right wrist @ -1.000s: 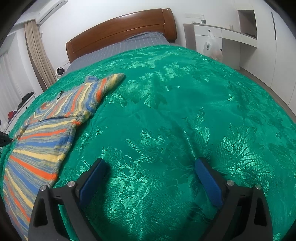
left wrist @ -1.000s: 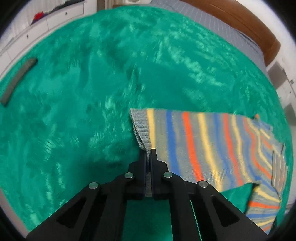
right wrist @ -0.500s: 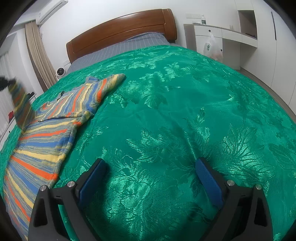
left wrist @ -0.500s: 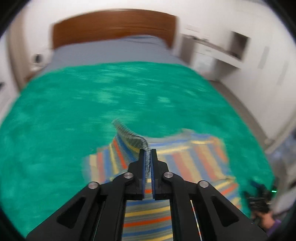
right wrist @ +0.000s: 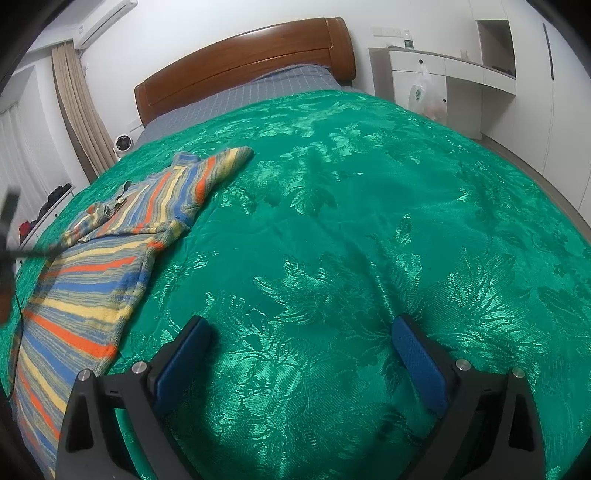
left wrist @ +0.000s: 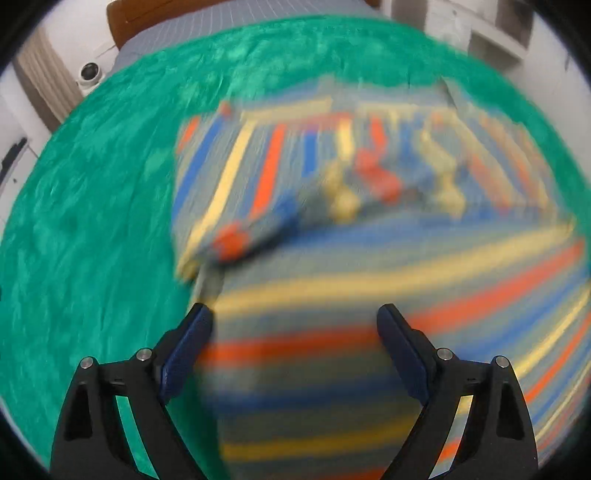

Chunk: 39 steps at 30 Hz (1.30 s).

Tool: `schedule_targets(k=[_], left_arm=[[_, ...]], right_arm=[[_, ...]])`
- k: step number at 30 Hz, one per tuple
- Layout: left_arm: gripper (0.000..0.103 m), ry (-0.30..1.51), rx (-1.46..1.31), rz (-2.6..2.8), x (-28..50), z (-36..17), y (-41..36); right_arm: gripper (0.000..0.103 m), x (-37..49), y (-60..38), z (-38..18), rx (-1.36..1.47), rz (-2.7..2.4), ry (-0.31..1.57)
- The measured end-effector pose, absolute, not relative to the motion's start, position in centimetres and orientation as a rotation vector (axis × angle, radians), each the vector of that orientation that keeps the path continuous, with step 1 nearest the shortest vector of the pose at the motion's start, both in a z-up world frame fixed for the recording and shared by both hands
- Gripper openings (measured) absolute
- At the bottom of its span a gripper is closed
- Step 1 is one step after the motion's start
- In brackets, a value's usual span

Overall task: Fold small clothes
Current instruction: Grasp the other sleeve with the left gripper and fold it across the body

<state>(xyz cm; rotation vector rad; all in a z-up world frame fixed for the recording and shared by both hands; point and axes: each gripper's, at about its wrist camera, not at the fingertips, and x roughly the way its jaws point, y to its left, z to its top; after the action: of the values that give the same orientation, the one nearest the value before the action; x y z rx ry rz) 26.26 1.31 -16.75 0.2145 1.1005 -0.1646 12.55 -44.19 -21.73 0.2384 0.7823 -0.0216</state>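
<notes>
Left wrist view is blurred: the left gripper [left wrist: 295, 325] hangs spread wide over the striped sweater [left wrist: 369, 258], one sleeve [left wrist: 280, 206] folded across its body, nothing pinched. Right wrist view alone shows the right gripper [right wrist: 301, 343], fingers apart over bare green bedspread [right wrist: 369, 240], with the sweater [right wrist: 92, 266] lying far left, and the wooden headboard [right wrist: 243, 66].

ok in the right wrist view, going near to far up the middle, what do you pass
right gripper → green bedspread → grey checked sheet → wooden headboard → white wall
</notes>
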Motion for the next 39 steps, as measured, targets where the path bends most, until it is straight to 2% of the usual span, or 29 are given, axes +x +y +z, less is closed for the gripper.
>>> schedule_targets(k=[1,6,11,16,19,22,25,32,35,39], left_arm=[[0.100,1.095,0.224,-0.160,25.4,-16.6,1.6],[0.099,1.050,0.226,-0.144,22.9,-13.4,4.6],[0.099,1.002,0.160,-0.090,28.9,-10.8,5.3],[0.097,1.098,0.166,-0.016,35.4,-14.3,3.7],[0.091,1.122,0.212,-0.094,33.3,-15.8,2.5],[0.097,1.070,0.373,-0.242,28.1,-15.9,0.5],[0.097,1.047,0.494,-0.326,24.4,-15.6,-0.1],[0.097,0.994,0.152,-0.310,29.0,-10.9,0.9],[0.097,1.007,0.104,-0.276,30.8,-12.5,-1.2],[0.097,1.041,0.245,-0.238,29.5,-17.1,-5.5]], right_arm=[[0.098,12.6,-44.2,-21.7,0.236,-0.023,0.784],[0.098,12.7,-44.1,-21.7,0.226,-0.028,0.794],[0.098,12.9,-43.6,-21.7,0.199,-0.045,0.807],[0.098,13.0,-43.5,-21.8,0.195,-0.049,0.810],[0.098,13.0,-43.5,-21.8,0.196,-0.048,0.808],[0.099,12.9,-43.6,-21.8,0.202,-0.043,0.802],[0.099,12.8,-43.7,-21.8,0.210,-0.036,0.794],[0.099,12.7,-43.8,-21.8,0.210,-0.035,0.793],[0.099,12.6,-43.8,-21.8,0.210,-0.035,0.793],[0.099,12.7,-43.8,-21.8,0.210,-0.035,0.793]])
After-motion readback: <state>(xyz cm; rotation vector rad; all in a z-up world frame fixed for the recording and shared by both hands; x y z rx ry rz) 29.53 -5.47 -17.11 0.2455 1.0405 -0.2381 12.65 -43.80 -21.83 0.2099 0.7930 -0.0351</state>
